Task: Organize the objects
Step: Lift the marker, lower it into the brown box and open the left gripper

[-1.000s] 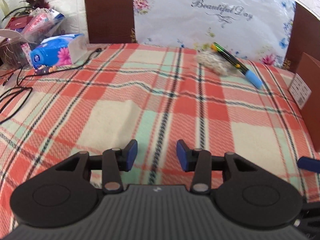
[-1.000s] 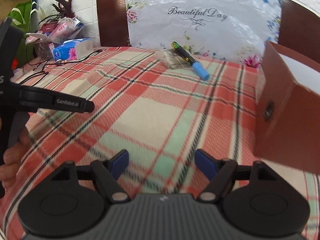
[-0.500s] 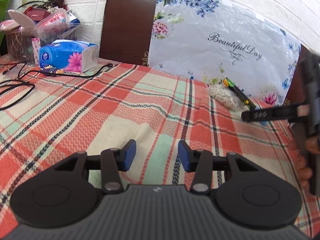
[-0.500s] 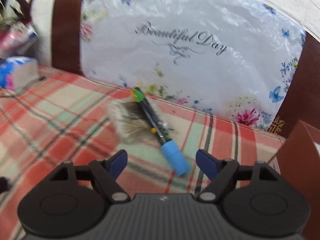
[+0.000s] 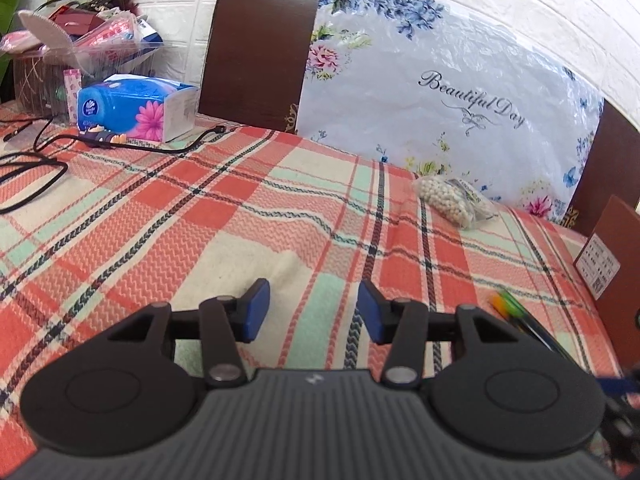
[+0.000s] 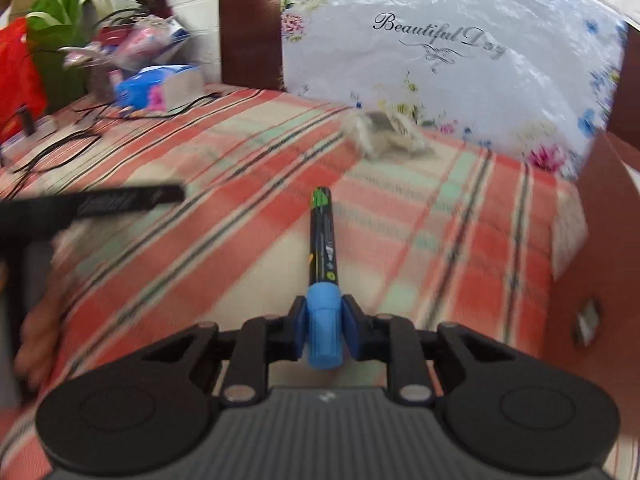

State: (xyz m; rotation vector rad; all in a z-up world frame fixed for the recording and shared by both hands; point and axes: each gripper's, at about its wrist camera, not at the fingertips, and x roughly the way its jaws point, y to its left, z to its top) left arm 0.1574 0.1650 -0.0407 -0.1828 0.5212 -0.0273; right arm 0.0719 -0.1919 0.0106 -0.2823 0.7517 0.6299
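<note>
My right gripper point(image 6: 324, 326) is shut on the blue cap of a black marker point(image 6: 325, 248) with a green tip, held above the plaid cloth and pointing forward. The marker's tip also shows in the left wrist view point(image 5: 520, 316) at the right. My left gripper point(image 5: 312, 312) is open and empty over the cloth. A small clear bag of white beads point(image 5: 452, 200) lies at the far side of the cloth, blurred in the right wrist view point(image 6: 388, 136). A brown cardboard box point(image 6: 596, 240) stands at the right point(image 5: 616, 256).
A blue tissue box point(image 5: 136, 108) and black cables point(image 5: 36, 168) lie at the far left, with a cluttered clear container point(image 5: 72, 52) behind. A floral "Beautiful Day" bag point(image 5: 440, 92) leans on a brown headboard point(image 5: 256, 48). The left gripper's body point(image 6: 92, 204) shows at left.
My right gripper has closed on the marker's blue cap and lifted it away from the bead bag, pulling back. My left gripper stays open and has shifted slightly.
</note>
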